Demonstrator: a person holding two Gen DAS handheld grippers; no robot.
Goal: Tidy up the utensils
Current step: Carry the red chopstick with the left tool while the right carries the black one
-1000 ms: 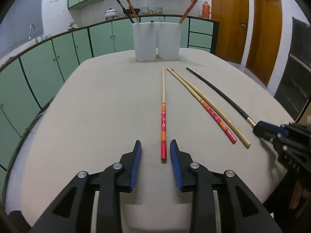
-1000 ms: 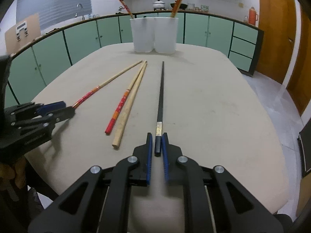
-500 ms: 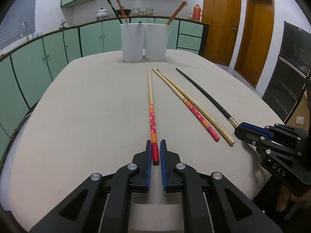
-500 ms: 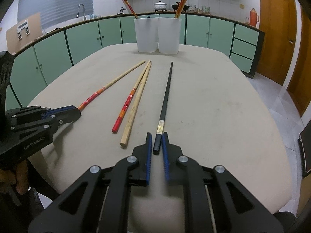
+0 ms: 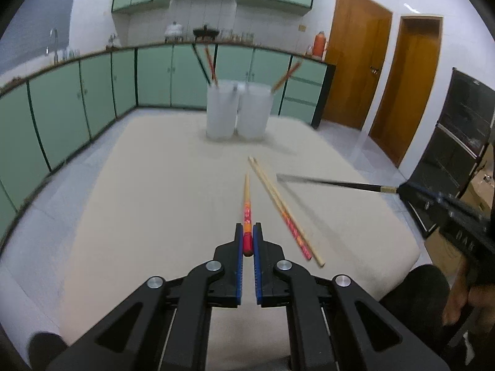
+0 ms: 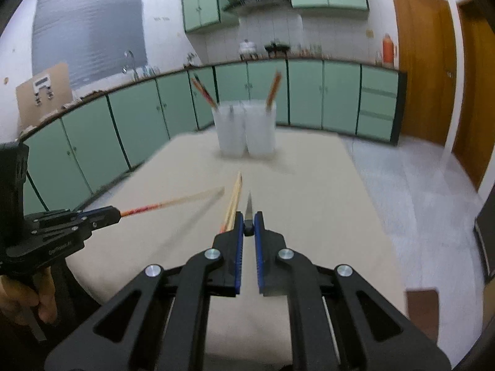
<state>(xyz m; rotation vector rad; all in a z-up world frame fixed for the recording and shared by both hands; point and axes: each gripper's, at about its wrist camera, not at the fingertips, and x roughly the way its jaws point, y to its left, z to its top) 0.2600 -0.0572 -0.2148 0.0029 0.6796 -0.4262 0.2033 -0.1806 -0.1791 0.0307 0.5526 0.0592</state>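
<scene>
A broad beige rounded table (image 5: 130, 204) is filling the lower half of both views, with a run of pale green kitchen cabinets (image 5: 92, 92) curving behind it across the middle of the frames and two orange-brown wooden doors (image 5: 355, 61) standing at the upper right of the left wrist view. Two white translucent plastic cups (image 5: 236, 109) are standing side by side, touching, at the far end of the table just above frame centre; the left one is holding a red-patterned chopstick and a dark one, the right one a single orange-tipped chopstick, all leaning outward. At bottom centre of the left wrist view the black left gripper with blue pads (image 5: 247, 241) is clenching the red end of a red-and-orange patterned bamboo chopstick (image 5: 246, 204), which is pointing away toward the cups. At bottom centre of the right wrist view the black right gripper with blue pads (image 6: 248, 228) is grasping the butt of a slim black chopstick (image 6: 248, 207), whose tip is reaching up toward frame centre. Just right of the left gripper, a plain bamboo chopstick (image 5: 284, 204) and a second red-patterned bamboo chopstick (image 5: 294, 232) are lying together on the table, running diagonally from centre to lower right. A person's hand (image 6: 27, 296) is wrapping the left gripper's handle at the lower left edge of the right wrist view.
</scene>
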